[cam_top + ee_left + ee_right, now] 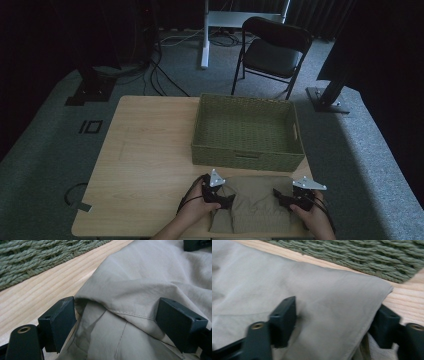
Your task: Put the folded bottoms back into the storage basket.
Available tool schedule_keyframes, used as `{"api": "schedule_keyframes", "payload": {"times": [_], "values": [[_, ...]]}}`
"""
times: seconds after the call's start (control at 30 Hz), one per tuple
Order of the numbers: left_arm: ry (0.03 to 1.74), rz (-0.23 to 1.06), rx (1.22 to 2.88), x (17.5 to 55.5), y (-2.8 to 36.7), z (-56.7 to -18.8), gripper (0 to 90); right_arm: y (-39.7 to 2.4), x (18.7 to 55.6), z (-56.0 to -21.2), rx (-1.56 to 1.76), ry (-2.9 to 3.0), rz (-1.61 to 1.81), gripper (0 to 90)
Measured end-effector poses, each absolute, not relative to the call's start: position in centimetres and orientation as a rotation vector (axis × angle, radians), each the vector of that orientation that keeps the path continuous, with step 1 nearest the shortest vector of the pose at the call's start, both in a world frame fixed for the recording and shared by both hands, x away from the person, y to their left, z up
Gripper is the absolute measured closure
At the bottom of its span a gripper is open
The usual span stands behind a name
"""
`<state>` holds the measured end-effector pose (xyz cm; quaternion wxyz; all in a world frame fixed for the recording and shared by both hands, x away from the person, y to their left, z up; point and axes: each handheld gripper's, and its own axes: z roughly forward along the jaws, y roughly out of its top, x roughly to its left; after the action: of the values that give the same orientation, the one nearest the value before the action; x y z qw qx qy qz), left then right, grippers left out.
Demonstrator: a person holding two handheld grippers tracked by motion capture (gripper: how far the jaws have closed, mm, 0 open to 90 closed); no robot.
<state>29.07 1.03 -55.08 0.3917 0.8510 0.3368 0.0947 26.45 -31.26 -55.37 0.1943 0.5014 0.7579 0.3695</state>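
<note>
A folded khaki cloth [255, 205] lies at the table's near edge, right in front of a green woven basket [247, 157]. My left gripper [225, 200] rests at the cloth's left side. In the left gripper view it [117, 302] is open, its jaws wide apart and straddling a raised fold of the cloth [150, 272]. My right gripper [280, 197] sits at the cloth's right side. In the right gripper view it [337, 306] is open too, with the folded edge of the cloth [324, 285] lying between the jaws. That view is slightly blurred.
The basket [37, 257] [362, 255] looks empty and stands close behind the cloth. Bare wooden table [145, 160] spreads to the left. On the floor beyond are a black folding chair [272, 52], stand bases and cables.
</note>
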Motion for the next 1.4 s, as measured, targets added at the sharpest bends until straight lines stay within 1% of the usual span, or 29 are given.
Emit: {"api": "schedule_keyframes", "payload": {"times": [0.1,0.13,0.17,0.2,0.23,0.27,0.3,0.37,0.4,0.5,0.67,0.73,0.93,0.97,1.0,1.1,1.13,1.33,1.37,1.4], "values": [[0.847,0.255,2.172,29.3,0.8,-55.1,16.9,-31.2,26.3,-55.4,1.392,2.134,1.049,42.0],[0.833,0.269,2.182,29.3,0.8,-55.1,18.9,-31.1,26.2,-55.3,1.385,2.136,1.055,48.2],[0.824,0.278,2.181,29.3,0.8,-55.1,23.1,-31.0,26.1,-55.3,1.386,2.137,1.065,56.4],[0.804,0.277,2.178,29.3,0.8,-55.0,31.5,-30.9,25.9,-55.3,1.391,2.140,1.088,64.8],[0.783,0.245,2.168,29.3,0.9,-55.0,44.3,-30.7,25.8,-55.3,1.399,2.141,1.101,70.1],[0.804,0.185,2.142,29.5,1.0,-55.0,60.9,-30.5,25.7,-55.3,1.404,2.138,1.110,73.4],[0.830,0.137,2.119,29.6,1.1,-55.1,70.9,-30.4,25.6,-55.3,1.410,2.136,1.111,75.6],[0.839,0.105,2.097,29.7,1.2,-55.1,79.8,-30.2,25.6,-55.1,1.426,2.137,1.100,77.9],[0.837,0.102,2.101,29.6,1.2,-55.0,81.4,-30.2,25.6,-55.0,1.425,2.141,1.093,78.4],[0.831,0.112,2.107,29.6,1.2,-54.3,83.5,-30.3,25.7,-54.2,1.447,2.143,1.113,79.0],[0.815,0.132,2.082,29.9,1.5,-52.8,83.7,-30.3,25.8,-52.9,1.430,2.128,1.154,79.1],[0.809,0.157,2.057,30.1,1.8,-51.6,83.8,-30.2,25.8,-51.8,1.414,2.110,1.188,79.2],[0.792,0.191,2.049,30.5,2.2,-50.2,83.8,-30.0,26.2,-49.8,1.383,2.085,1.244,79.5],[0.785,0.197,2.046,30.5,2.2,-49.7,83.8,-30.0,26.2,-49.8,1.383,2.085,1.244,79.5],[0.771,0.211,2.044,30.7,2.4,-49.1,83.8,-29.9,26.4,-48.9,1.366,2.077,1.251,79.5],[0.767,0.219,2.025,30.9,2.5,-48.3,83.9,-29.9,26.7,-48.2,1.357,2.060,1.272,79.5],[0.755,0.232,2.022,31.2,2.6,-47.4,83.9,-30.0,27.0,-47.2,1.350,2.042,1.301,79.5],[0.716,0.273,2.001,32.1,2.8,-44.4,83.9,-30.0,27.7,-44.9,1.304,2.017,1.332,79.6],[0.716,0.273,2.001,32.1,2.8,-44.4,83.9,-30.0,27.7,-44.9,1.304,2.017,1.332,79.6],[0.709,0.284,1.994,32.4,2.9,-43.6,83.9,-30.1,28.0,-44.1,1.294,2.002,1.353,79.6]]}}
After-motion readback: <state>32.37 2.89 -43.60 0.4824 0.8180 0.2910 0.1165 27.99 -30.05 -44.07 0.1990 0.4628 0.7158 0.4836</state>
